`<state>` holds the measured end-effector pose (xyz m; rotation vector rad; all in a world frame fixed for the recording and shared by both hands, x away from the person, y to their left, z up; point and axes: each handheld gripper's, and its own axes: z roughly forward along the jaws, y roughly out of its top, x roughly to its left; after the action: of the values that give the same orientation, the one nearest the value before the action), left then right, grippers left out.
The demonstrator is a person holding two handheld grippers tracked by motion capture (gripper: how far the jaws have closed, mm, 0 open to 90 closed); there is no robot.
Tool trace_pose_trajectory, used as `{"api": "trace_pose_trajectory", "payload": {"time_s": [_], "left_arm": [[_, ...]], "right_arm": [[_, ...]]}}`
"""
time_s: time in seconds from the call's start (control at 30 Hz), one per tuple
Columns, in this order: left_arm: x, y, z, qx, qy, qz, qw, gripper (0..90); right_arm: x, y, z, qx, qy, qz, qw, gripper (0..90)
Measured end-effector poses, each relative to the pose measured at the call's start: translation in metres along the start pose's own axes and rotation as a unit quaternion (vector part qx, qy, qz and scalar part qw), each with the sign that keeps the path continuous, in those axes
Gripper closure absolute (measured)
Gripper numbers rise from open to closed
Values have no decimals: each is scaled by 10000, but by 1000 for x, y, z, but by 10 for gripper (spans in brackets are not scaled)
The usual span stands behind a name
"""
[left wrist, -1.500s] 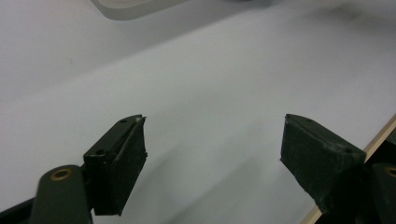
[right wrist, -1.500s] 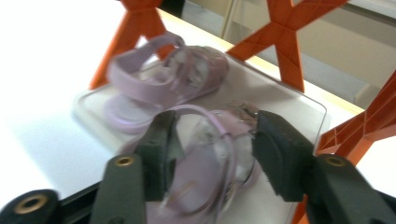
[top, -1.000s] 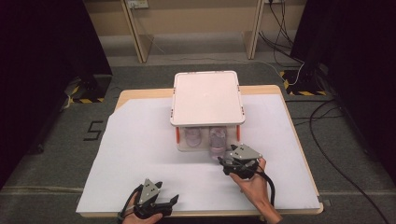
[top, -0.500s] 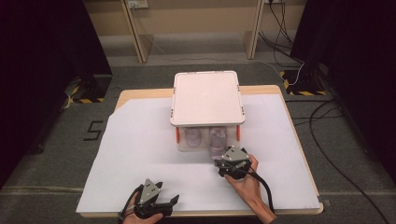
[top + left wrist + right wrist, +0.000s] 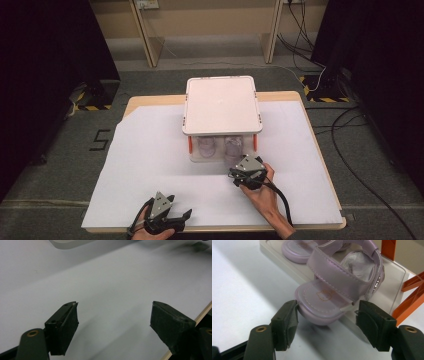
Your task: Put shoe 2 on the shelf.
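Observation:
A low clear box with a white lid [image 5: 222, 104] and orange corner posts [image 5: 409, 297] stands mid-table. Two lilac sandals lie under the lid. The nearer sandal [image 5: 324, 300] pokes its toe over the box's front edge, and the other sandal [image 5: 297, 250] lies behind it. Through the box front both sandals [image 5: 234, 146] show faintly. My right gripper [image 5: 327, 317] is open with that toe between its jaws, the left pad close to the sole's rim. In the high view the right gripper [image 5: 238, 173] sits just before the box. My left gripper [image 5: 115, 322] is open over bare paper, near the table's front edge [image 5: 180, 219].
White paper [image 5: 145, 165] covers most of the wooden table [image 5: 320, 150]. The table's edge [image 5: 200, 317] runs just beside my left gripper's right jaw. Cables [image 5: 350, 150] trail over the floor to the right, and dark panels stand on both sides.
My right gripper has moved left and in toward the box front, bringing the sandal's toe between its jaws. The left gripper has stayed where it was.

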<state>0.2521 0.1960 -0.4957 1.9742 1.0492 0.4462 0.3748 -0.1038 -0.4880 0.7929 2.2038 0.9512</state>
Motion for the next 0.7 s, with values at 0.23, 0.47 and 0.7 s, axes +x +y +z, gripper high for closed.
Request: {"api": "trace_pose_trajectory", "payload": {"time_s": [0.23, 0.47, 0.7], "left_arm": [[0, -1, 1, 35, -9, -5, 10000, 218], [0, -1, 1, 40, -25, -2, 10000, 218], [0, -1, 1, 32, -39, -8, 10000, 218]], "right_arm": [[-9, 4, 6, -80, -40, 112, 9999, 349], [-14, 9, 18, -79, -142, 157, 9997, 350], [-22, 14, 29, -86, -182, 270, 9994, 351]]}}
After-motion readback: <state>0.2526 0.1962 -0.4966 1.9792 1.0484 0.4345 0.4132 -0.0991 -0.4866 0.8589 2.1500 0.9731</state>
